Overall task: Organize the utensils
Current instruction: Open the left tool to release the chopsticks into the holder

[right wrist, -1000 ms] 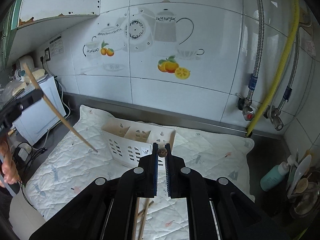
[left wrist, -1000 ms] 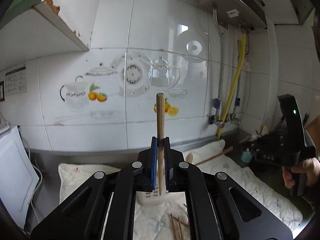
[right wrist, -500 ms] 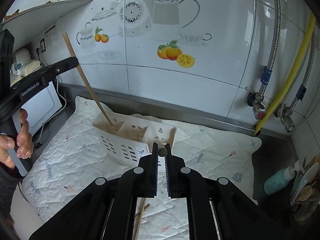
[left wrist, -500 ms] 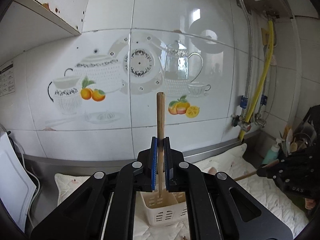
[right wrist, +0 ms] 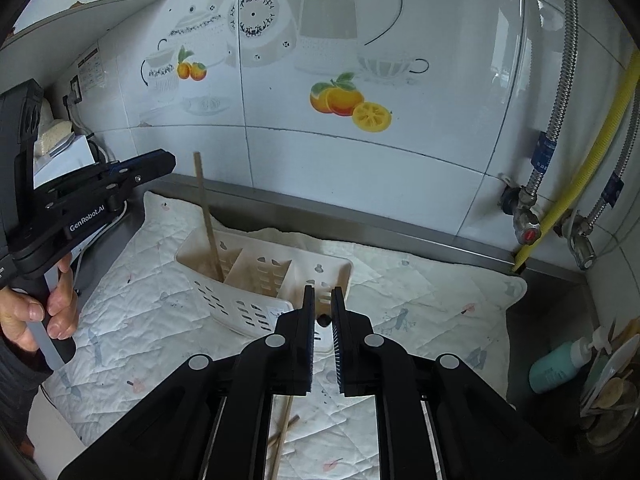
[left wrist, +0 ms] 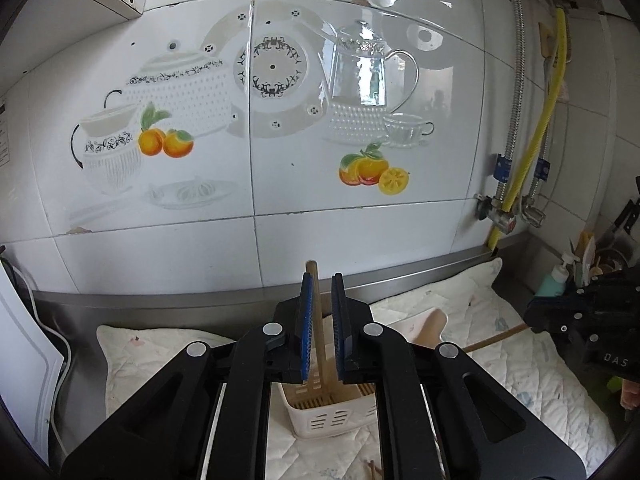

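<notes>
- Standing nearly upright, a wooden chopstick is resting with its lower end in the left-most compartment of the white utensil caddy, at about ten o'clock from the right gripper.
- The left gripper is parting its jaws; the chopstick is passing between them, apparently loose, though contact with the left blue pad is hard to rule out.
- The right gripper is pinching a second chopstick seen end-on, its dark tip showing between jaws that are narrowly apart.
- More chopsticks are lying on the quilted mat at six o'clock.
- Being light, stiff, thin and smooth, each is probably pivoting easily; gripping mid-shaft should be steadiest.
</notes>
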Tool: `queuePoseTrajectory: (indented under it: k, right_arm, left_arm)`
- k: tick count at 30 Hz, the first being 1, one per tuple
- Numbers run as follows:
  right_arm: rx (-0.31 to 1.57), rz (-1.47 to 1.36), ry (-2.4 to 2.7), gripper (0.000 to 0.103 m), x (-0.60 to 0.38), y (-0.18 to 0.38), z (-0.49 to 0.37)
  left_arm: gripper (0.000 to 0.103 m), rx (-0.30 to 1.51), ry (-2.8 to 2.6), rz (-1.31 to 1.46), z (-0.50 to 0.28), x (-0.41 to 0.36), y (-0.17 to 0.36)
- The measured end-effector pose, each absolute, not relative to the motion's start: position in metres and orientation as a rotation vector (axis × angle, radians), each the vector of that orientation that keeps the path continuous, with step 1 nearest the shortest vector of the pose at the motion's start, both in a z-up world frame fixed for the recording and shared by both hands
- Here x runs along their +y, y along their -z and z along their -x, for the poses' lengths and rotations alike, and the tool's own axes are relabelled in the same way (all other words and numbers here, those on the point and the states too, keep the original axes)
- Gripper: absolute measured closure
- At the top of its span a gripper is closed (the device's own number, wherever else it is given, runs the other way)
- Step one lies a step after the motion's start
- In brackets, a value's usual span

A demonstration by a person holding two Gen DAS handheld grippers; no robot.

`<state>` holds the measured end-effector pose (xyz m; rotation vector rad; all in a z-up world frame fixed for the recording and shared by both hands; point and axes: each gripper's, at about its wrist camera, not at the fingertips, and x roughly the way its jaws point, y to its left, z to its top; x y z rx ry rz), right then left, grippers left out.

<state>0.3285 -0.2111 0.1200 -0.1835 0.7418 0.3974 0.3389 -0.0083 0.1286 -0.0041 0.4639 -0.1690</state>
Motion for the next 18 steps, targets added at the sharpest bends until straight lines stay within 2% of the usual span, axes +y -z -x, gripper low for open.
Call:
queuePoseTrajectory:
  k: [1,3,5,9,18]
  right_arm:
    - [0.726,0.178,-0.391,0.083,-0.213,-0.122,-0.326]
    - [0.693,0.178,-0.38,0.079,-0.216,-0.128,-0.318]
    - [0.661,0.168,-0.371,0.074,-0.22,-0.134,-0.307]
    - [0.595,0.159,-0.356,0.074,-0.227,-0.142,-0.275]
    - [0.544,0.143,-0.369,0.074,-0.231,-0.108,-0.188]
  left_arm:
    - [0.094,0.461,0.171,0.005,-0.337,-0.008,-0.129]
    - [0.093,0.448,0.18,0.015,-0.33,-0.005,-0.132]
    - [0.086,0.436,0.175,0.019,-0.321,-0.002,-0.137]
    - [0.075,0.413,0.169,0.021,-0.293,0.002,-0.143]
    - [0.067,0.4,0.177,0.025,-0.211,0.012,-0.126]
